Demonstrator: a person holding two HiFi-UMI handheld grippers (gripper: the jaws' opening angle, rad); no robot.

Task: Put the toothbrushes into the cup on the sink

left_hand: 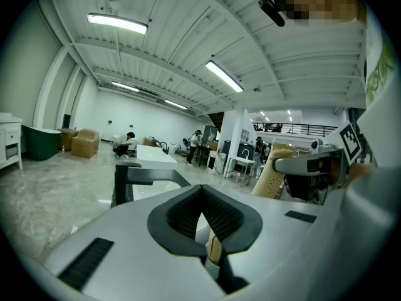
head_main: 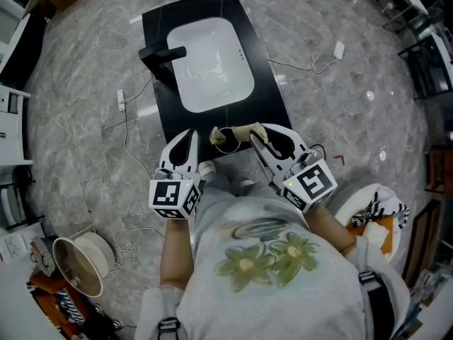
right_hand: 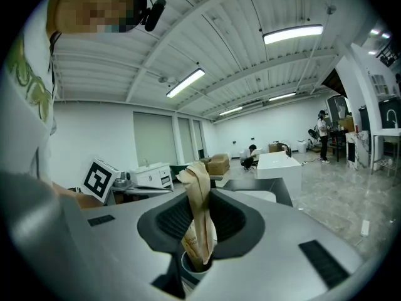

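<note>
My right gripper (right_hand: 199,218) is shut on a tan paper-wrapped toothbrush (right_hand: 198,199), which stands upright between the pads with its lower end inside a white cup (right_hand: 187,267) just below the jaws. In the head view this gripper (head_main: 259,136) holds the wrapped toothbrush (head_main: 241,132) at the near edge of the black sink counter (head_main: 276,91), with the cup (head_main: 221,140) at its left end. My left gripper (left_hand: 202,211) is shut with nothing between its pads; it hovers (head_main: 191,137) just left of the cup. A sliver of tan shows below its jaws.
The counter carries a white basin (head_main: 209,62) and a black faucet (head_main: 161,54) on its left side. Cables and a power strip (head_main: 121,100) lie on the marble floor. A round white lamp-like object (head_main: 79,261) lies at lower left. People sit and stand far off in the hall.
</note>
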